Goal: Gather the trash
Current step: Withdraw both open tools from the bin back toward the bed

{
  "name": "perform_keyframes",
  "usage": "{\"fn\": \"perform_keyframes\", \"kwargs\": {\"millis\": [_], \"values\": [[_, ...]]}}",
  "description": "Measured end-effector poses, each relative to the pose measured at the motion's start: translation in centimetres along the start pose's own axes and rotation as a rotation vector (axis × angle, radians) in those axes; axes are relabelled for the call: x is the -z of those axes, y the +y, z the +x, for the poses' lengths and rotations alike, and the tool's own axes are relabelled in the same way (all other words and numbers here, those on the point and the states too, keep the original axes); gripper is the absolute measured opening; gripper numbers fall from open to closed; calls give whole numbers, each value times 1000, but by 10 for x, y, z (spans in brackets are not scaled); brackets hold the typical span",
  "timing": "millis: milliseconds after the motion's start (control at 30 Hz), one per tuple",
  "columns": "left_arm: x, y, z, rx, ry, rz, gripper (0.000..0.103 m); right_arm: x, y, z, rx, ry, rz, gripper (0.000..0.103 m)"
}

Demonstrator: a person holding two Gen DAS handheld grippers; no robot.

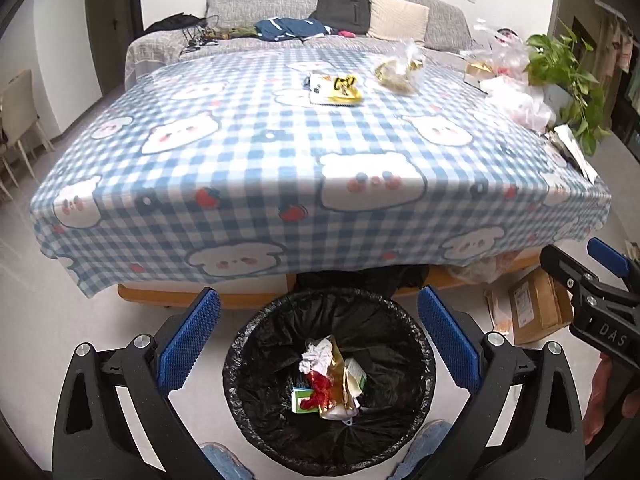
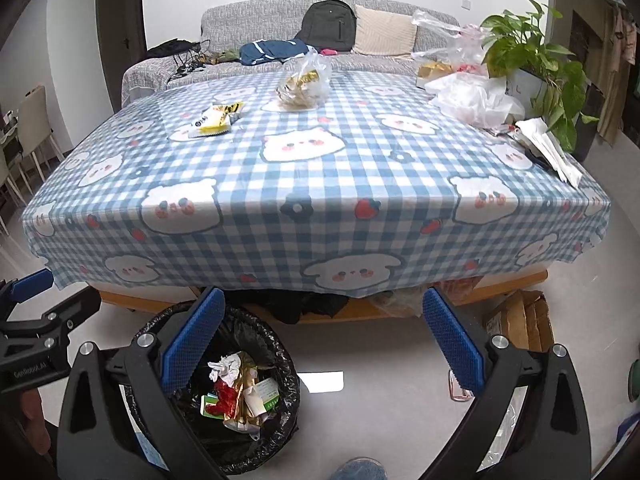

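A black-lined trash bin [image 1: 260,400] stands on the floor before the table, with crumpled paper and wrappers [image 1: 330,376] inside; it also shows in the right wrist view [image 2: 280,360]. My left gripper [image 1: 318,340] is open and empty, right above the bin. My right gripper [image 2: 324,340] is open and empty, over the floor to the right of the bin. On the checked tablecloth [image 1: 240,152] lie a yellow snack wrapper [image 1: 336,88] [image 2: 214,120] and a clear bag of wrappers [image 1: 400,70] [image 2: 304,84].
White and pink plastic bags [image 2: 472,100], papers [image 2: 548,144] and a potted plant [image 2: 528,56] crowd the table's right side. A cardboard box [image 2: 520,320] sits on the floor at right. A sofa with a backpack [image 2: 330,24] stands behind.
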State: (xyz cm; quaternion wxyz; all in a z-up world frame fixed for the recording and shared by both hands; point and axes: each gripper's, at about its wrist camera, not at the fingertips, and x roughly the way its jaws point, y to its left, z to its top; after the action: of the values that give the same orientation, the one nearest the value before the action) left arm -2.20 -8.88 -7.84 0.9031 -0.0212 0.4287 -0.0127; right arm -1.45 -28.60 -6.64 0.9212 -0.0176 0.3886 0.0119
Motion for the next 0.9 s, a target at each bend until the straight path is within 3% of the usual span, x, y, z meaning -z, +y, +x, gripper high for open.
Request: {"fn": "perform_keyframes", "kwargs": {"millis": [433,900], "values": [[-47,7,-10,3,-55,-14,97,-47,16,-10,-1,-76,-32,95],[-102,7,-12,10,-96,-20,97,-103,12,-5,22,-94,-30,95]]}}
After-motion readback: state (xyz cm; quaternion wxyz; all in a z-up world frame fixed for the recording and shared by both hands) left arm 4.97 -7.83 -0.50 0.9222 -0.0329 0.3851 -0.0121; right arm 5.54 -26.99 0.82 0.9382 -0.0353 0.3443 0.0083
